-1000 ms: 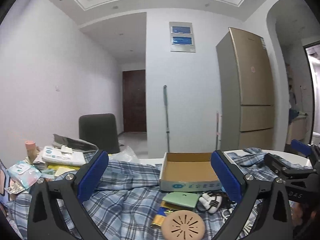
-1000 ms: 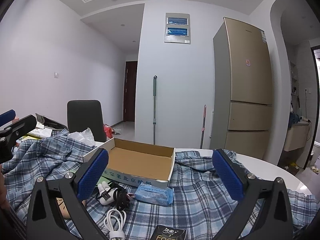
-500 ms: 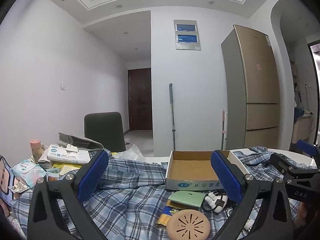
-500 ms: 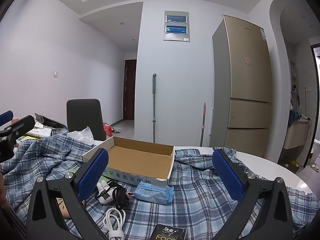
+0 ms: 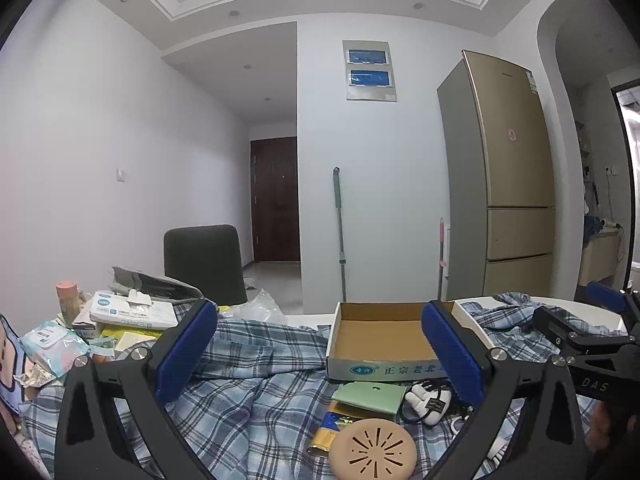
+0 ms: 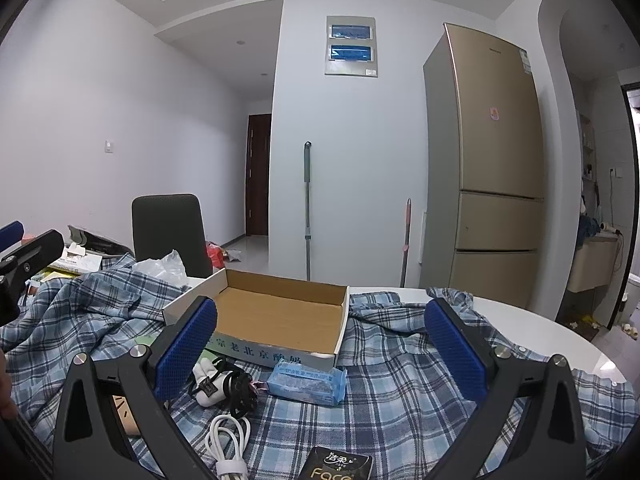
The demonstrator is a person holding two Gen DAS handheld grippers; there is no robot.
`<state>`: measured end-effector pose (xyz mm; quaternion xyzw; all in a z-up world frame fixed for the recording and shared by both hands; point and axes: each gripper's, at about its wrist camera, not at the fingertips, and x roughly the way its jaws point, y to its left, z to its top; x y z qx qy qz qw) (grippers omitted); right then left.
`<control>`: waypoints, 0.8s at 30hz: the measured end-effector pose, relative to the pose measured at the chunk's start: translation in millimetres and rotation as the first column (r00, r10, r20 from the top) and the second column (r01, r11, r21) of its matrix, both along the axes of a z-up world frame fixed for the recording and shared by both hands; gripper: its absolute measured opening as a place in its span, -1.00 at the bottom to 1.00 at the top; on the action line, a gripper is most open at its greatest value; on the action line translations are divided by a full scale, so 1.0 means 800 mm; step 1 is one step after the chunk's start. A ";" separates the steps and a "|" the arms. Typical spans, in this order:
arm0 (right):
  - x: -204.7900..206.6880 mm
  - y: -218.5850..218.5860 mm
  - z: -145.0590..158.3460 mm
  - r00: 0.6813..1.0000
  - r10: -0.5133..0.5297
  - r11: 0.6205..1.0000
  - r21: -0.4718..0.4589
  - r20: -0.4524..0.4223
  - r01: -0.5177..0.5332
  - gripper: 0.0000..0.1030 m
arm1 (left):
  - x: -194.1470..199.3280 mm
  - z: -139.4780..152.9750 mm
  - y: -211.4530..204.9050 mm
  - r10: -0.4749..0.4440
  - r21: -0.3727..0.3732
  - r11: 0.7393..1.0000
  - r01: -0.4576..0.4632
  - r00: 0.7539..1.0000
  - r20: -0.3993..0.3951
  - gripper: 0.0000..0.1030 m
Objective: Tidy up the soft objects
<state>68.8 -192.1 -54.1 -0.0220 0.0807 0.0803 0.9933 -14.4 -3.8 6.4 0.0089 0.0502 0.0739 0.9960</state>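
Left wrist: the left gripper (image 5: 320,354), jaws spread and empty, hangs over rumpled plaid cloth (image 5: 256,392) before a shallow cardboard box (image 5: 380,336); the view has shifted since earlier.

Right wrist: the right gripper (image 6: 320,350), likewise spread, faces the box (image 6: 276,316); a crinkly tissue pack (image 6: 306,382) lies just before it on a white table (image 6: 560,336), much as before.

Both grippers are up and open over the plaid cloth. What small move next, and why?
Probably lower the right gripper onto the blue tissue pack: it lies just before the empty cardboard box, between the open fingers, and neither gripper holds anything.
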 end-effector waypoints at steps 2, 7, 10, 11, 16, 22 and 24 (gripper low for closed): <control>0.000 0.000 0.000 1.000 0.002 1.000 0.003 -0.001 -0.002 1.00 | 0.000 0.001 0.003 -0.007 -0.011 1.000 0.007 1.000 -0.001 1.00; -0.002 0.000 0.002 1.000 0.023 1.000 0.009 0.012 -0.023 1.00 | -0.004 0.004 0.004 -0.016 -0.015 1.000 0.016 1.000 0.018 1.00; -0.001 -0.003 0.007 1.000 0.022 0.999 0.024 0.009 -0.022 1.00 | -0.009 0.010 0.003 -0.022 0.011 1.000 0.022 0.999 0.037 1.00; 0.002 -0.005 0.010 1.000 0.017 0.999 0.029 -0.001 -0.016 1.00 | -0.009 0.013 0.002 -0.029 0.020 0.999 0.028 0.999 0.034 1.00; 0.012 -0.017 0.040 0.992 0.025 0.999 0.037 -0.127 -0.020 1.00 | -0.009 0.024 0.007 -0.074 -0.014 0.997 0.073 0.997 -0.027 1.00; 0.014 -0.020 0.052 0.948 -0.040 0.999 -0.024 -0.317 0.034 1.00 | 0.006 0.021 0.015 -0.128 -0.062 0.991 0.120 0.982 -0.142 1.00; 0.013 -0.022 0.046 0.931 -0.046 0.999 -0.016 -0.363 0.043 1.00 | 0.012 0.016 0.015 -0.127 -0.064 0.991 0.117 0.976 -0.177 1.00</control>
